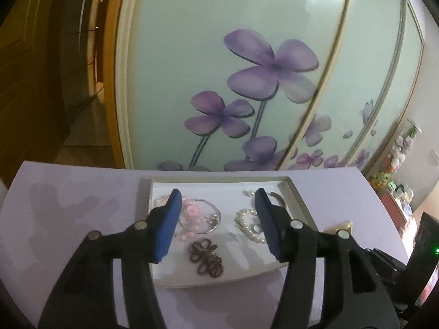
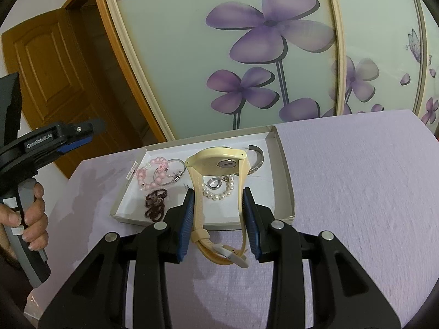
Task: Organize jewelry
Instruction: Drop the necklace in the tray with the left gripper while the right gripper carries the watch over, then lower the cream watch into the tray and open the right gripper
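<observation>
Right gripper pinches a yellow watch by its strap above the white tray, while the left gripper is spread wide, holding nothing.

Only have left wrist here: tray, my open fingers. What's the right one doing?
Observer: The right gripper is shut on a cream watch, with the strap pressed between both fingers.
Operator: Over the tray?
Observer: The case shows in front of the tray and hides part of it. The buckle end hangs nearer, over the cloth.
Operator: Am I close to it?
Observer: No. The left gripper is off to the tray's left, apart from the watch.
</observation>
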`<state>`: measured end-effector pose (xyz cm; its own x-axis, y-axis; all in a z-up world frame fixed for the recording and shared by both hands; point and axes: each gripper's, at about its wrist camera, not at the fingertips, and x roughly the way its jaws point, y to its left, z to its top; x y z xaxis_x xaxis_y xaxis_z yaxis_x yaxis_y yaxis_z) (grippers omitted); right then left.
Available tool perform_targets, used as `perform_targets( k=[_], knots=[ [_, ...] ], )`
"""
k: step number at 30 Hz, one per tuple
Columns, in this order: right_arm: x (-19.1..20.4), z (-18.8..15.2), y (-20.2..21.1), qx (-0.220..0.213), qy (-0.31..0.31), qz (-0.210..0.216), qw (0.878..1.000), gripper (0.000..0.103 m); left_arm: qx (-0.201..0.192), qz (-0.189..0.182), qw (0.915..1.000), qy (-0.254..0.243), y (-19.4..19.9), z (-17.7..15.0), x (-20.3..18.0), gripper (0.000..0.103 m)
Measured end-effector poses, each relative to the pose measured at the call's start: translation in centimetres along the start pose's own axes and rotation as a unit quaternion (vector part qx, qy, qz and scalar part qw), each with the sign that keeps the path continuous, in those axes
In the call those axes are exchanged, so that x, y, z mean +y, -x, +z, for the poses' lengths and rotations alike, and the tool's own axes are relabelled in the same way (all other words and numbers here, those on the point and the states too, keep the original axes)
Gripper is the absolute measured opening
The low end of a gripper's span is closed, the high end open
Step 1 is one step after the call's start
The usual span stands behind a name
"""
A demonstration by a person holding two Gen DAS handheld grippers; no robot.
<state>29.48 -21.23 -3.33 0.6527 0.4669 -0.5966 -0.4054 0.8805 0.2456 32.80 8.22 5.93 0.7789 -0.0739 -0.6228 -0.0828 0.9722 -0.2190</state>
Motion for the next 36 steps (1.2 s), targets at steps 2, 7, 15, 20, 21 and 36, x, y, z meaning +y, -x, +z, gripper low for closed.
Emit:
perform_targets(
  k=[2,7,15,20,21,36],
  knots=[
    [0.0,0.0,-0.1,0.001,0.001,-0.001,1.000,0.036,-0.001,0.003,1.0000,0.009,0.3,-0.2,0.5,0.059],
    [0.1,0.5,-1.0,0.005,0.005,-0.001,1.000,0.036,-0.015,0.030,0.9992,0.023,1.6,-1.2,1.8,0.074],
    [0.1,2.8,-4.4,0.020,-0.009,-0.003,1.000,0.036,-0.028,0.050,0.9974,0.044,3.2,-3.2,3.4,0.086],
    [0.2,3.3,-7.3,0.038,-0.016,-0.021,0.999,0.036,-0.029,0.057,0.9968,0.047,3.2,-4.2,4.0,0.089],
    [0.2,3.2,-7.7,0.041,-0.014,-0.024,0.999,0.036,-0.028,0.057,0.9968,0.048,3.2,-4.4,4.0,0.090],
    [1.4,2.6,-10.7,0.066,0.003,-0.052,0.996,0.037,-0.001,0.063,0.9968,0.050,1.8,-5.8,4.4,0.090]
  ],
)
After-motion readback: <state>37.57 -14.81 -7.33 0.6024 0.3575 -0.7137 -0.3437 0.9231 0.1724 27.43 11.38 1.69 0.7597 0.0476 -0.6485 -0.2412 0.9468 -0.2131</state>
